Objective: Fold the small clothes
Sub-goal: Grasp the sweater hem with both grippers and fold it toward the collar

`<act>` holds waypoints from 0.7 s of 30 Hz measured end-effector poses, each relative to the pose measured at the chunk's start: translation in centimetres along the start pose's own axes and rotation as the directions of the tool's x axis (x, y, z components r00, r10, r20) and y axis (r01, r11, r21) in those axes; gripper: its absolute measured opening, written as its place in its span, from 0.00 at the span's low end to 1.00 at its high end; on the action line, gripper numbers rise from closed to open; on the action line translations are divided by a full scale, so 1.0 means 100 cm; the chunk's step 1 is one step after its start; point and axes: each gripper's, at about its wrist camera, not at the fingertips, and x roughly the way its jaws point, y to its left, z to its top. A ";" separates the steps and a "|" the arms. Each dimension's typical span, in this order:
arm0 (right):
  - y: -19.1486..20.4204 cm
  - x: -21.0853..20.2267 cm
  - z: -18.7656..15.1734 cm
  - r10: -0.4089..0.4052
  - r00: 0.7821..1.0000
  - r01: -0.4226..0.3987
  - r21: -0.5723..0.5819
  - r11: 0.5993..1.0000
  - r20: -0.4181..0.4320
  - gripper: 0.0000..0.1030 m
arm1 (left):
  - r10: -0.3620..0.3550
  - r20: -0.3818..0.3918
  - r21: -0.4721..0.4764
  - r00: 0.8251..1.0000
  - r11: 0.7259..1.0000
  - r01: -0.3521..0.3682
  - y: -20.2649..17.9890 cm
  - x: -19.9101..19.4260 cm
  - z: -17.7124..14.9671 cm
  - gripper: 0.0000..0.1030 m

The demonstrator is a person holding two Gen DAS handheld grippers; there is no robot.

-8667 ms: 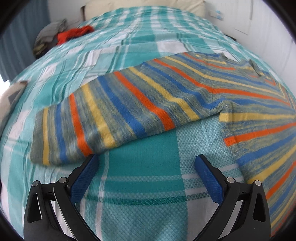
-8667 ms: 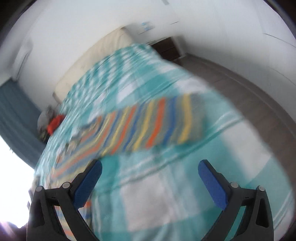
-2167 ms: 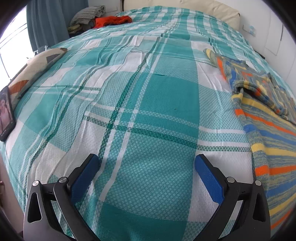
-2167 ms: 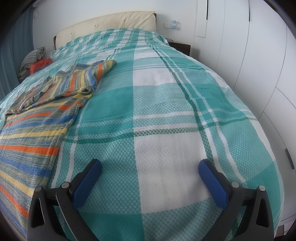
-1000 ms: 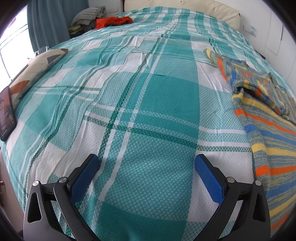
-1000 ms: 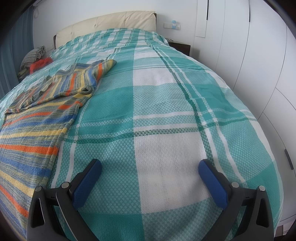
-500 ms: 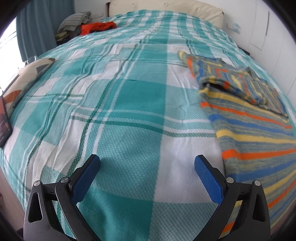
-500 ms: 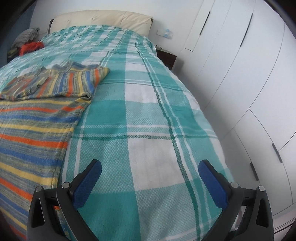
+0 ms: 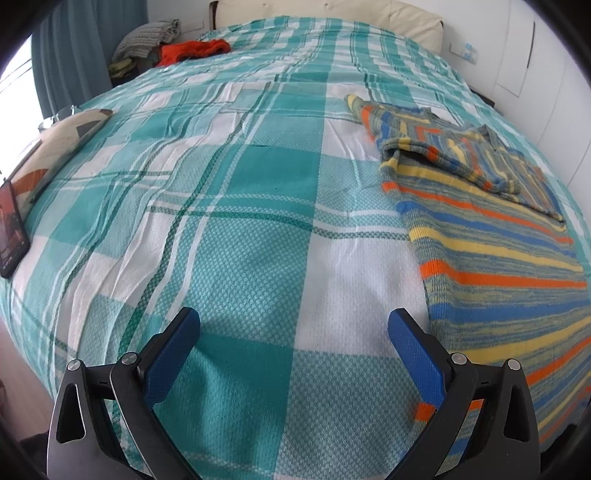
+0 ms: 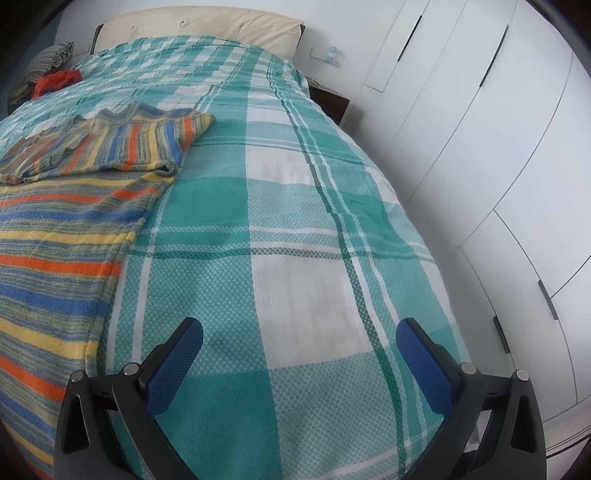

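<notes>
Teal and white checks cover the whole bed (image 9: pixel 258 206), which fills most of both views. White wardrobe doors (image 10: pixel 480 147) stand along one side of it, and a cream headboard (image 10: pixel 199 27) sits at the far end.

On the bed lies a striped sweater (image 9: pixel 498 251), with bands of orange, blue, yellow and grey. Both sleeves are folded in across its top part, and the rest of it lies flat, down to the near edge of the bed. From the right wrist view the sweater (image 10: pixel 55 229) sits on the left side of the picture.

Both claws hang over bare bedcover. The left claw (image 9: pixel 293 325) is spread wide and holds nothing; the sweater's edge is just beside its right finger. The right claw (image 10: pixel 299 334) is spread wide too and holds nothing; the sweater is near its left finger.

Far off by the curtain (image 9: pixel 66 48) there is a red cloth (image 9: pixel 194 50) and a grey bundle (image 9: pixel 147 35). A phone (image 9: pixel 11 232) and a patterned cushion (image 9: pixel 55 140) lie at the bed's left edge.

No boxes or baskets show.
</notes>
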 end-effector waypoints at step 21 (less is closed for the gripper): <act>-0.005 -0.034 -0.043 0.703 0.589 -0.646 0.292 0.706 -0.399 0.94 | -0.258 -0.233 0.087 0.937 0.955 0.285 -0.037 -0.043 -0.079 0.87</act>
